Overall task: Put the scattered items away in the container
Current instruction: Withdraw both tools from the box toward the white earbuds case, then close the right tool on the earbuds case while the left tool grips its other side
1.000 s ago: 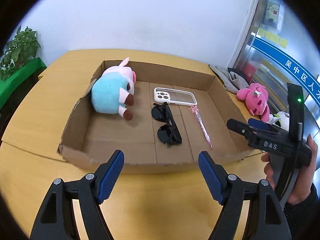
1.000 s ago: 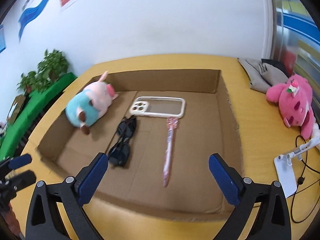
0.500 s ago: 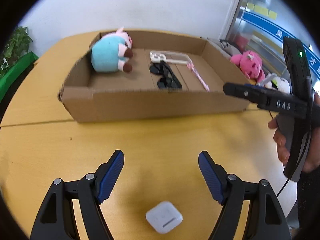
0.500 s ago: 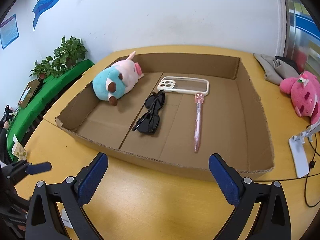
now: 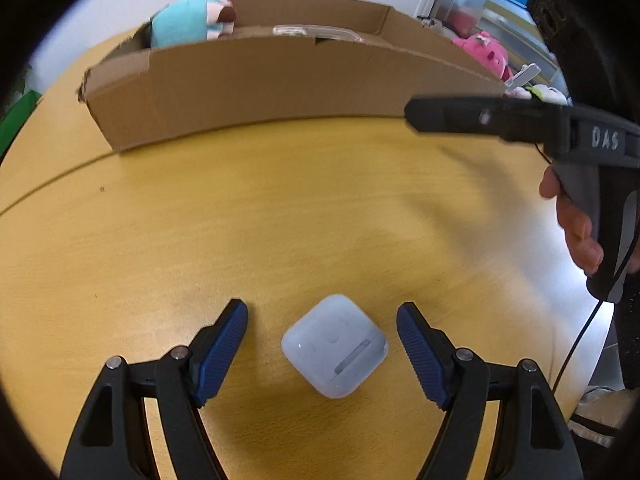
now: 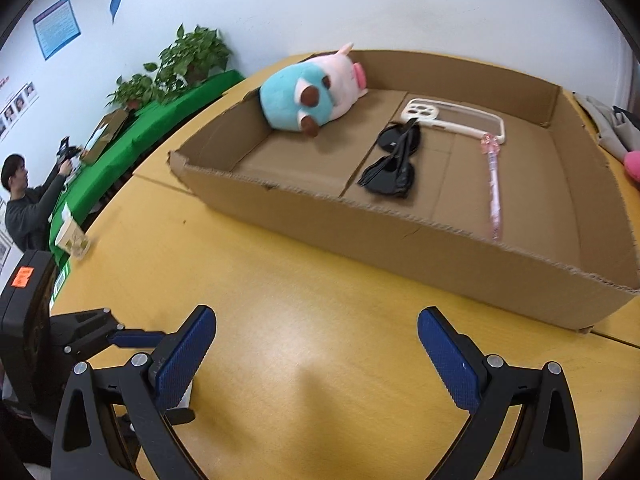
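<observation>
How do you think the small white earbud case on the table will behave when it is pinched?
The earbud case looks smooth and glossy, so it may slip between the pads. Its rounded corners sit diagonal to the left hand-held gripper, so it might twist. It seems rigid and probably light.

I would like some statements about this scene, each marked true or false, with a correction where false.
1. The white earbud case lies on the table, outside the cardboard box. True.
2. The left gripper is shut on the case. False: it is open, its pads clear of the case.
3. The sunglasses lie inside the box. True.
4. The right gripper holds the pink pen. False: it is open and empty; the pen lies in the box.
</observation>
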Tool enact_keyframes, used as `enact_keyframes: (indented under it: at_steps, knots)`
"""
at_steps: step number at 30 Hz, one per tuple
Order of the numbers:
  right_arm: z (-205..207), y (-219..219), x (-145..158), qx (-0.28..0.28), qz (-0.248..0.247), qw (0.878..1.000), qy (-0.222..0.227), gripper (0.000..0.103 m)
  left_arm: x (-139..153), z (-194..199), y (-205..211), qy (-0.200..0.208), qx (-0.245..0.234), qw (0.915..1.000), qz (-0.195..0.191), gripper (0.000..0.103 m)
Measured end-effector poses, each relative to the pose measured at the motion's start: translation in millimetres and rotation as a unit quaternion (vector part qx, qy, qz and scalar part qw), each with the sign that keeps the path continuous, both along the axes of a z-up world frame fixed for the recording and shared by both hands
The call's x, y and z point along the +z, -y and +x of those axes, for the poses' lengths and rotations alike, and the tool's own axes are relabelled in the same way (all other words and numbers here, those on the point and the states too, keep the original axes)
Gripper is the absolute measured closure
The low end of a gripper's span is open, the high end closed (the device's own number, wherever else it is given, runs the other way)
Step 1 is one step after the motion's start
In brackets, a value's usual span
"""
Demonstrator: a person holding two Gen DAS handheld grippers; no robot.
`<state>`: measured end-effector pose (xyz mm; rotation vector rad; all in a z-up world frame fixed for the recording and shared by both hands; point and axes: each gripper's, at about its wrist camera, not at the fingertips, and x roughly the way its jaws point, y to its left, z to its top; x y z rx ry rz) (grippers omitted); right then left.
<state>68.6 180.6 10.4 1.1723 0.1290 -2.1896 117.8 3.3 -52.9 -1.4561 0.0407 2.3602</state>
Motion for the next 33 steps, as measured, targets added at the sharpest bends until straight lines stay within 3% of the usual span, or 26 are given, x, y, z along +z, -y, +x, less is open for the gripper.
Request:
enact_keyframes:
  at_steps: [16,26,30,33]
  knots:
    - [21,-11,-17,0.014,-0.005,0.999,0.039,0.000,1,11,13,-0.026,-0.039,0.9988,0.011,0.026]
    - [50,44,-36,0.142,0.010,0.987,0.079,0.001,2,21,15,-0.031,-0.061,0.9976,-0.010,0.026]
    - [59,61,-45,0.176,0.018,0.980,0.089,0.001,0,31,8,-0.043,-0.082,0.9946,-0.047,0.026]
    - [67,73,-45,0.210,0.028,0.974,0.080,0.008,-1,35,2,-0.051,-0.095,0.9925,-0.058,0.026]
